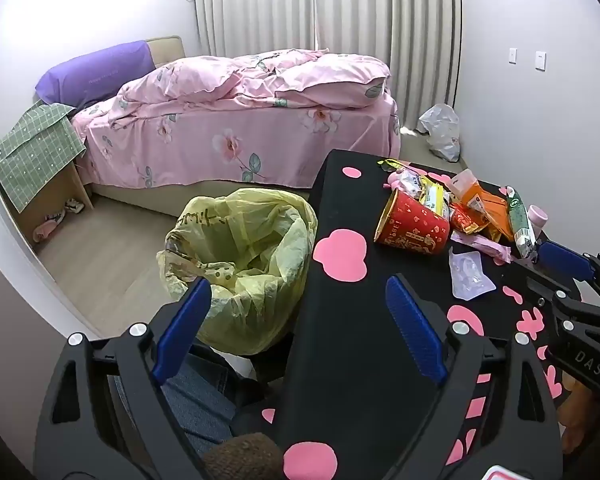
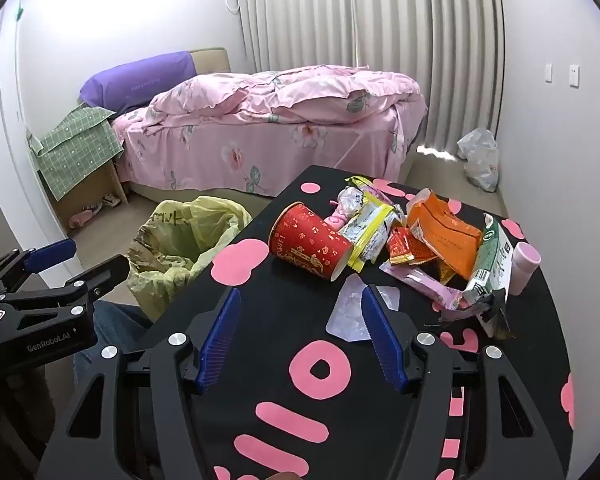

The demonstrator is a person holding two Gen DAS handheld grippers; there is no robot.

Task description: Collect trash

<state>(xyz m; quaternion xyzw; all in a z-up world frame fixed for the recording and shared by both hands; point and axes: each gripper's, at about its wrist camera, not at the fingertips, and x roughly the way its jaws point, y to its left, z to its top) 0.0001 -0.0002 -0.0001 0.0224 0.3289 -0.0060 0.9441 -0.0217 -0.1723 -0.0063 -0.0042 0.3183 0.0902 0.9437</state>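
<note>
A heap of trash lies on a black table with pink shapes (image 2: 284,320): a tipped red paper cup (image 2: 310,242) (image 1: 414,222), yellow and orange snack wrappers (image 2: 444,232), a green-white wrapper (image 2: 492,264), a pink bottle (image 2: 524,264) and a clear plastic piece (image 2: 350,312) (image 1: 470,276). A bin lined with a yellow bag (image 1: 244,268) (image 2: 180,248) stands on the floor left of the table. My left gripper (image 1: 300,328) is open and empty over the table's left edge. My right gripper (image 2: 300,340) is open and empty, just short of the clear plastic piece.
A bed with pink floral bedding (image 1: 236,120) and a purple pillow (image 1: 96,72) fills the back. A small wooden shelf under a green cloth (image 1: 36,152) stands at left. A white plastic bag (image 1: 442,130) lies on the floor by the curtain.
</note>
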